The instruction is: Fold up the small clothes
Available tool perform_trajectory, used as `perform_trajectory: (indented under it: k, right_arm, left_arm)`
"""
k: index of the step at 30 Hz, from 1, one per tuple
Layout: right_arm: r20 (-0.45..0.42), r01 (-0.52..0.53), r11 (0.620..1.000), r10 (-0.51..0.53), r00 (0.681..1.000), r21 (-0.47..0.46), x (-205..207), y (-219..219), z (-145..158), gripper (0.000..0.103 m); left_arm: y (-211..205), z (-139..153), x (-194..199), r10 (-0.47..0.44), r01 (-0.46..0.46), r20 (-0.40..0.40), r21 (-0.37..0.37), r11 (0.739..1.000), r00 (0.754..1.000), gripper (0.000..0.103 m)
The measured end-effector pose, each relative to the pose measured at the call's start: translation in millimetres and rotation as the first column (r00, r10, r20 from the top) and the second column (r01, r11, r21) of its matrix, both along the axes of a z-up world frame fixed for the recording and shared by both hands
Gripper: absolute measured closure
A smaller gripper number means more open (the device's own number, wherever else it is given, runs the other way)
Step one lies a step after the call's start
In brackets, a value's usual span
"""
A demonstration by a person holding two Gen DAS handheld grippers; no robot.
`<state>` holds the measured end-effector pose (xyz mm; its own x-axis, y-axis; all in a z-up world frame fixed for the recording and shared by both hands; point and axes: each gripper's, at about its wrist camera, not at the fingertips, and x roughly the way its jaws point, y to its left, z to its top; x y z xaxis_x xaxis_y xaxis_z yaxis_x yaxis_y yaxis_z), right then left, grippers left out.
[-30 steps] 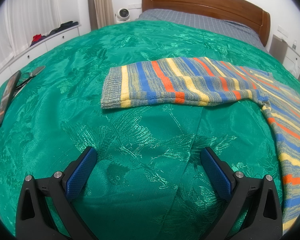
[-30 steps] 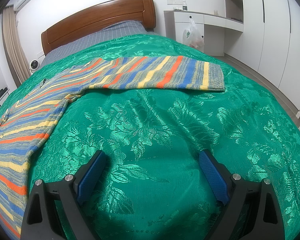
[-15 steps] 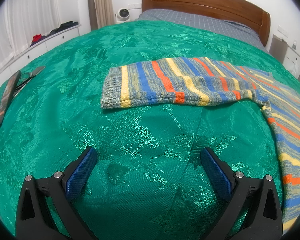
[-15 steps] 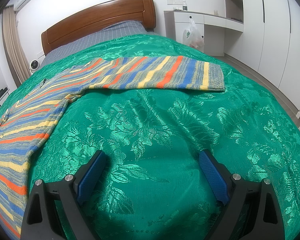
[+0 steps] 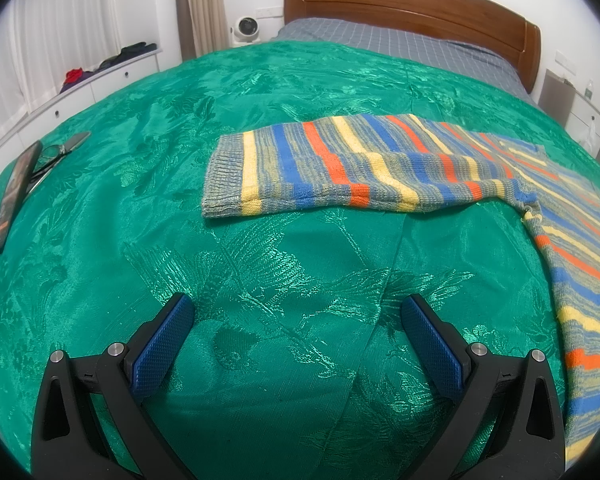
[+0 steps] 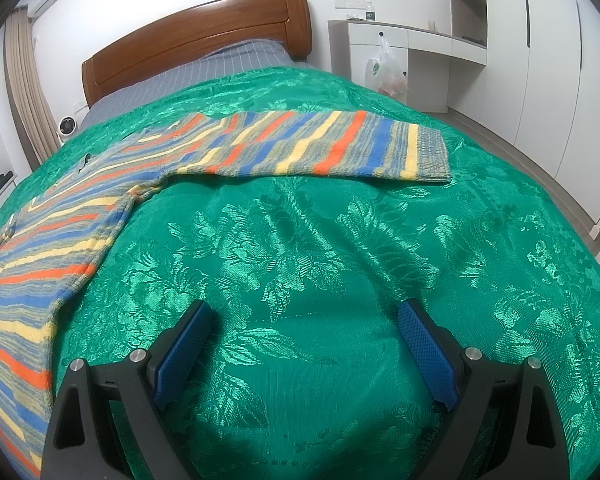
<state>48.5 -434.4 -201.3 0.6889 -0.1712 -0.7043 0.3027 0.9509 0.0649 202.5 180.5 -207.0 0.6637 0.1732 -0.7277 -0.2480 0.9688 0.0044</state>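
A small knitted sweater striped in blue, orange, yellow and grey lies flat on the green bedspread [image 5: 260,80]. In the left wrist view its left sleeve [image 5: 340,168] stretches across ahead, with the body [image 5: 580,248] at the right. My left gripper [image 5: 296,312] is open and empty, hovering over bare bedspread short of the sleeve cuff. In the right wrist view the other sleeve [image 6: 320,148] reaches right and the body [image 6: 40,248] lies at the left. My right gripper [image 6: 304,316] is open and empty, short of that sleeve.
A phone [image 5: 14,192] and a pair of glasses [image 5: 54,156] lie on the bedspread at the far left. The wooden headboard [image 5: 412,4] and a grey pillow area stand beyond. A white desk with a plastic bag [image 6: 384,68] and wardrobes stand to the right.
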Motion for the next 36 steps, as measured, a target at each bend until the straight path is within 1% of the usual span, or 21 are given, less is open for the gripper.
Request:
perform_trajectory:
  k: [24,36]
  right_arm:
    - [-0.041,0.036,0.998,-0.038,0.998,-0.060,14.0,10.1,-3.4,0.007]
    - [-0.034,0.044,0.997,-0.046,0.998,-0.060,14.6,9.4,-5.0,0.006]
  left_arm:
    - [-0.2,0.0,0.3,0.000,0.000,0.000,0.000,1.000,1.000,0.000]
    - [-0.2,-0.2,0.4,0.001,-0.001,0.001,0.000,1.000,1.000,0.000]
